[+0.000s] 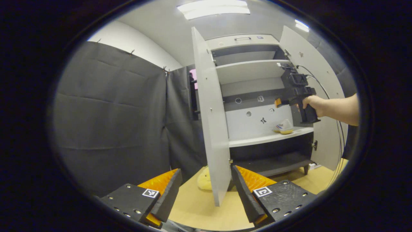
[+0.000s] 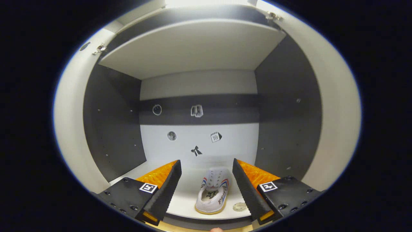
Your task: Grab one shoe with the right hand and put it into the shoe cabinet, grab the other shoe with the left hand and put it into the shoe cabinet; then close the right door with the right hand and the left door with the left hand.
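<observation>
A white shoe (image 2: 212, 193) with red and blue stripes lies on the cabinet's middle shelf (image 2: 186, 196), toe pointing inward. My right gripper (image 2: 206, 163) is open; its fingers stand wide on either side of the shoe without pressing it. In the left gripper view, that shoe (image 1: 284, 127) sits at the shelf's right end, with the right gripper (image 1: 278, 103) held by a hand just above it. A pale yellow thing, likely the other shoe (image 1: 203, 178), lies on the floor, half hidden behind the left door (image 1: 210, 129). My left gripper (image 1: 206, 187) is open and holds nothing.
Both cabinet doors stand open; the right door (image 1: 317, 83) is behind the person's forearm (image 1: 341, 109). Other shelves (image 1: 248, 69) sit above and below. A small round disc (image 2: 239, 206) lies beside the shoe. Dark cloth (image 1: 112, 112) hangs on the left above the tan floor (image 1: 199, 209).
</observation>
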`<state>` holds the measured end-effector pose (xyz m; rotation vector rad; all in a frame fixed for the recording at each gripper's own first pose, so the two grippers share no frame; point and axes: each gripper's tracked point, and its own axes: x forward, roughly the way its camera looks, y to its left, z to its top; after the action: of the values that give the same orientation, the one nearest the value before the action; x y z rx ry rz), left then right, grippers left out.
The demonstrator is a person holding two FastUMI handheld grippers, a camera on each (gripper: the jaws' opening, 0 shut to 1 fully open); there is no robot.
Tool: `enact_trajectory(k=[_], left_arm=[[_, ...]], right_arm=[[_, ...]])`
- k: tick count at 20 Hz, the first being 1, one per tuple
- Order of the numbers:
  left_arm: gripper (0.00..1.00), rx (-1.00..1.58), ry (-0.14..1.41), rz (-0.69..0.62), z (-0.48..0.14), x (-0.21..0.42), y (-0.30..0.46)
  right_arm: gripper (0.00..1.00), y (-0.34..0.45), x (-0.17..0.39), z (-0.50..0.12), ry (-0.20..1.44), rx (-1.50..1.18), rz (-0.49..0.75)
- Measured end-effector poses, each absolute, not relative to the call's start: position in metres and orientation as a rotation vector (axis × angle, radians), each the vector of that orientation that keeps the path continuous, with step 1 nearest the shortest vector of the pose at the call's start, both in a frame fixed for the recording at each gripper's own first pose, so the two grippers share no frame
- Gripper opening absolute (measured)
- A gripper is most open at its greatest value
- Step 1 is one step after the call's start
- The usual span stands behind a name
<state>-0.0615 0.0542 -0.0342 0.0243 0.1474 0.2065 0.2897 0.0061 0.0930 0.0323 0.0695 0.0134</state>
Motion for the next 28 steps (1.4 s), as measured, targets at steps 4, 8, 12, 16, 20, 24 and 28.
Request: enact_trajectory(k=[4,8,12,16,20,24,28], left_arm=[[0.91,-0.003,0.158,0.087,-0.041,-0.045,0.018],[0.91,-0.021,0.183,-0.016,-0.052,-0.030,-0.015],[0.89,-0.041,0.235,-0.090,-0.079,-0.018,-0.041],[0.90,-0.066,0.336,-0.134,-0.125,-0.005,-0.054],[0.91,-0.116,0.463,-0.161,-0.180,-0.002,-0.060],[0.90,-0.115,0.594,-0.201,-0.231,-0.005,-0.067],[0.90,-0.132,0.733,-0.242,-0.275,-0.012,-0.077]], right_arm=[[0.99,-0.001,0.231,0.119,-0.028,0.012,0.011],[0.96,-0.012,0.180,0.115,-0.051,-0.021,0.008],[1.00,-0.025,0.134,0.103,-0.051,-0.021,-0.008],[1.00,-0.031,0.094,0.072,0.003,-0.053,-0.012],[1.00,-0.036,0.060,0.036,0.082,-0.089,-0.017],[0.99,-0.040,0.031,0.004,0.158,-0.046,-0.031],[0.99,-0.048,0.014,-0.015,0.209,-0.052,-0.042]])
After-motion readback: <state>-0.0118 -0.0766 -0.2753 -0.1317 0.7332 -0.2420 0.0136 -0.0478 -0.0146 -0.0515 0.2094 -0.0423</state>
